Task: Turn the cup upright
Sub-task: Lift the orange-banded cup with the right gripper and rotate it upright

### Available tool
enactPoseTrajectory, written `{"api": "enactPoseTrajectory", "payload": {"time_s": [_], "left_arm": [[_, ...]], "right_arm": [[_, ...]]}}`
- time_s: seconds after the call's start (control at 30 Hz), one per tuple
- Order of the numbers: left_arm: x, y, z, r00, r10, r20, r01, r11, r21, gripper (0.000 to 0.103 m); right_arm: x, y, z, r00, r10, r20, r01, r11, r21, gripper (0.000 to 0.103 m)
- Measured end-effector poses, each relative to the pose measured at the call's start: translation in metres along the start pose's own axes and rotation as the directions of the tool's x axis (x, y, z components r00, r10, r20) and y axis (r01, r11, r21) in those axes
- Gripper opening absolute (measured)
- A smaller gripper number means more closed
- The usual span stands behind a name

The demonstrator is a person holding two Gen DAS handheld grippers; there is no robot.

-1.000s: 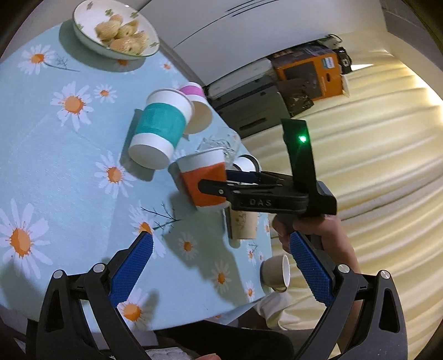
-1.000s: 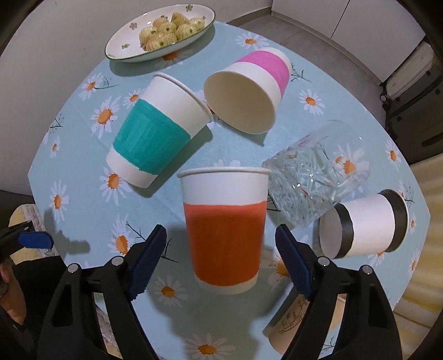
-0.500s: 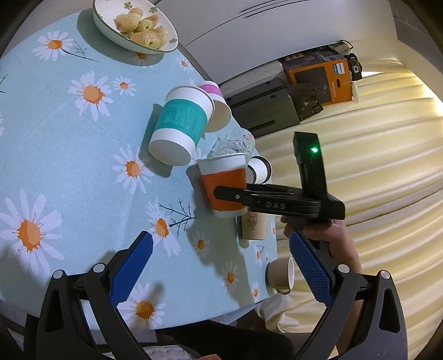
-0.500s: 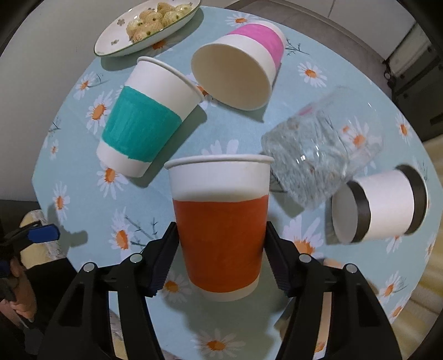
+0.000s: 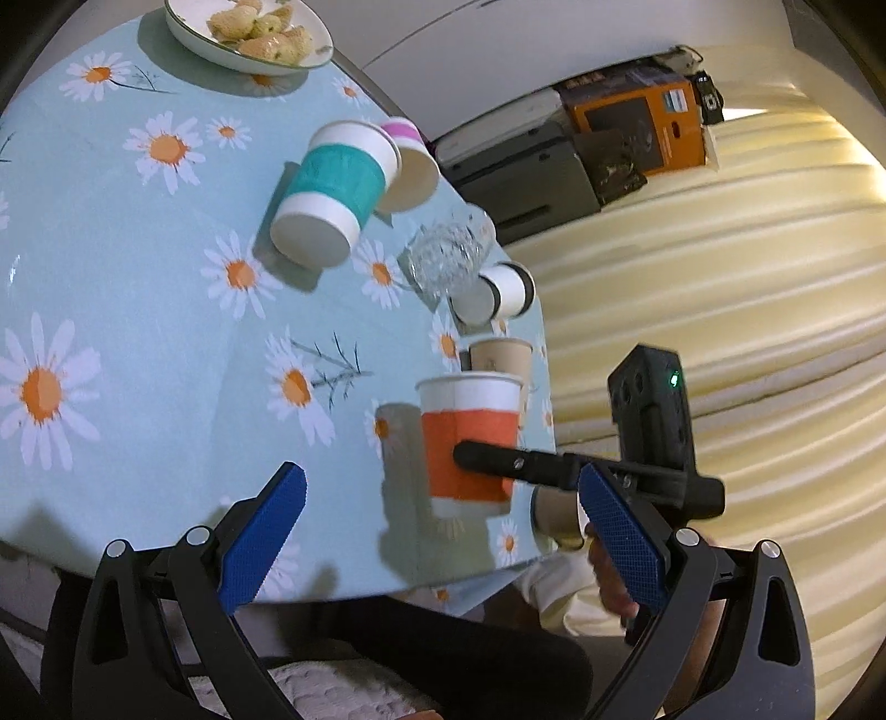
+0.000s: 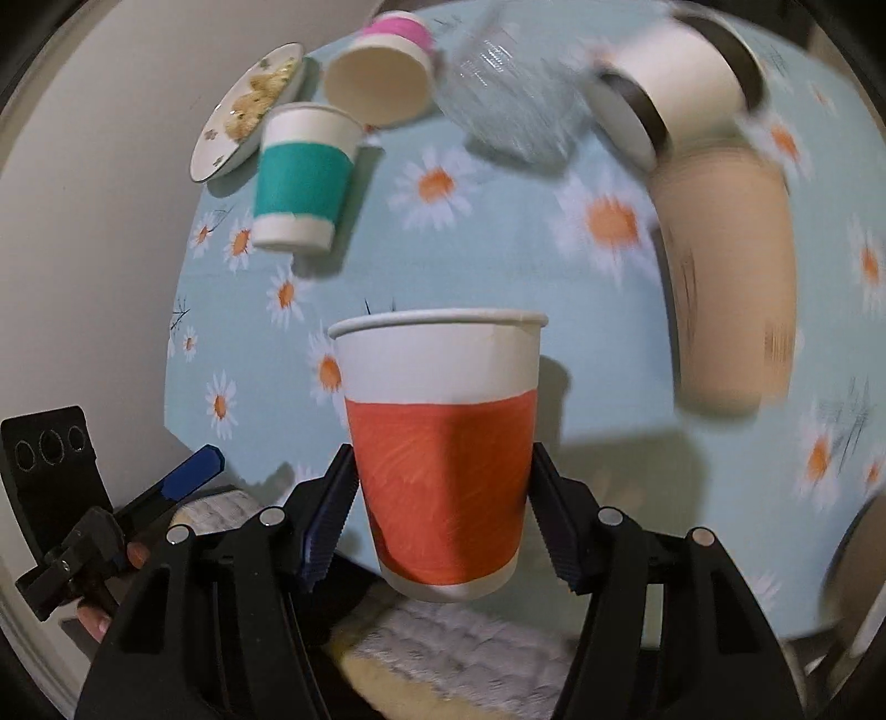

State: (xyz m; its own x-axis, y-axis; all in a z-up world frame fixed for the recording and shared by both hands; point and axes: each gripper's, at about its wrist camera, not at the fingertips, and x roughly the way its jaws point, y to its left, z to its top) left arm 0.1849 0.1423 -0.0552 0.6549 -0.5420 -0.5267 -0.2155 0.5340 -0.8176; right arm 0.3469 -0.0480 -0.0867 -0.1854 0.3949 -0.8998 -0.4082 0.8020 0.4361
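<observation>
My right gripper is shut on the orange-banded paper cup and holds it upright, lifted near the table's front edge; the view is motion-blurred. In the left wrist view the same cup hangs upright with a black finger of the right gripper across its orange band. My left gripper is open and empty, in front of the table edge, with the cup between and beyond its blue pads.
On the daisy tablecloth lie a teal-banded cup, a pink-banded cup, a glass tumbler and a black-banded cup, all on their sides. A brown cup stands upright. A dish of snacks sits at the back.
The right gripper closed on the orange cup, lifted it and carried it back toward the table's front edge. The left gripper stayed open.
</observation>
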Motion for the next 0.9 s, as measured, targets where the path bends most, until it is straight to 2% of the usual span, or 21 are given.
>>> {"api": "enactPoseTrajectory", "payload": {"time_s": [0.27, 0.37, 0.5, 0.7, 0.9], "left_arm": [[-0.002, -0.009, -0.016, 0.998, 0.057, -0.013, -0.056, 0.998, 0.035, 0.096], [-0.003, -0.011, -0.022, 0.998, 0.065, -0.015, -0.064, 0.997, 0.046, 0.096], [-0.003, -0.013, -0.025, 0.997, 0.073, -0.021, -0.072, 0.996, 0.055, 0.096], [-0.008, -0.010, -0.024, 0.997, 0.075, -0.005, -0.075, 0.996, 0.044, 0.096], [-0.007, -0.013, -0.021, 0.996, 0.093, -0.010, -0.092, 0.994, 0.051, 0.096]], "right_arm": [[0.003, -0.018, -0.030, 0.998, -0.020, 0.057, 0.015, 0.996, 0.089, 0.062], [0.007, -0.021, -0.032, 0.998, -0.015, 0.059, 0.009, 0.994, 0.107, 0.063], [0.007, -0.023, -0.031, 0.998, -0.023, 0.056, 0.017, 0.994, 0.105, 0.072], [0.003, -0.024, -0.032, 0.999, -0.012, 0.053, 0.007, 0.995, 0.103, 0.074], [-0.022, -0.026, -0.037, 0.996, 0.023, 0.085, -0.032, 0.994, 0.104, 0.074]]}}
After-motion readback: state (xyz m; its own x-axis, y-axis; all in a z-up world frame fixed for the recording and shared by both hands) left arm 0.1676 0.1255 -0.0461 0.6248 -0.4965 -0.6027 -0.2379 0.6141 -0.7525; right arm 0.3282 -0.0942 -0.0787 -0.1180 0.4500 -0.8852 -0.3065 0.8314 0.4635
